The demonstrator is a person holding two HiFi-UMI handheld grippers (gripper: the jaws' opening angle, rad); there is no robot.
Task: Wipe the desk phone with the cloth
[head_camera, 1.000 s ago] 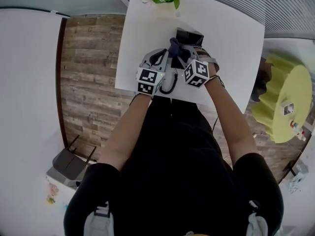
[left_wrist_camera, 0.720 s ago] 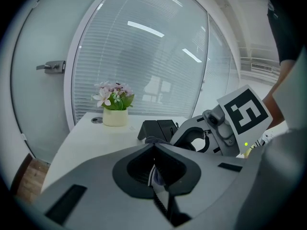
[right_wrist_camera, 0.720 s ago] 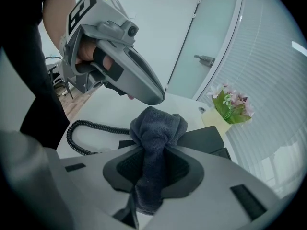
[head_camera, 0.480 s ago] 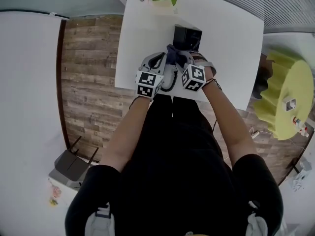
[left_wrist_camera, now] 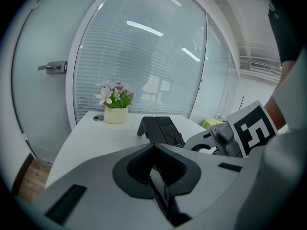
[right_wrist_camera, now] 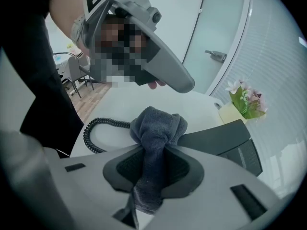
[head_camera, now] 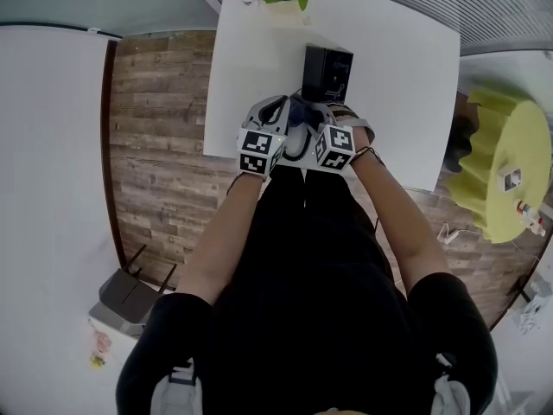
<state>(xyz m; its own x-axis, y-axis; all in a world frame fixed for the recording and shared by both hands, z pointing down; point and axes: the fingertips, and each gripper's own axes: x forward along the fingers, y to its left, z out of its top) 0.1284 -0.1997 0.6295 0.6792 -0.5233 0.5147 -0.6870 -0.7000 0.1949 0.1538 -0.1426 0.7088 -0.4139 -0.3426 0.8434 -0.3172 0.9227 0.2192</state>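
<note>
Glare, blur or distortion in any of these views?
Head view: fisheye, the wood floor bows at its left edge; even light, sharp. Left gripper view: ceiling lights reflect as bright streaks on the glass wall, and the corners go dark. Right gripper view: the cloth is sharp up close, and the background curves.

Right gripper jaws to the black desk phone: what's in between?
A bunched dark grey cloth, clamped in the right gripper, sticks out towards the black desk phone; right gripper view shows it.

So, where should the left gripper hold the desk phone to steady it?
Probably the raised back edge, from the left: the desk phone stands tilted, propped up behind, leaving that edge free, and the right gripper holds the cloth at its near end.
</note>
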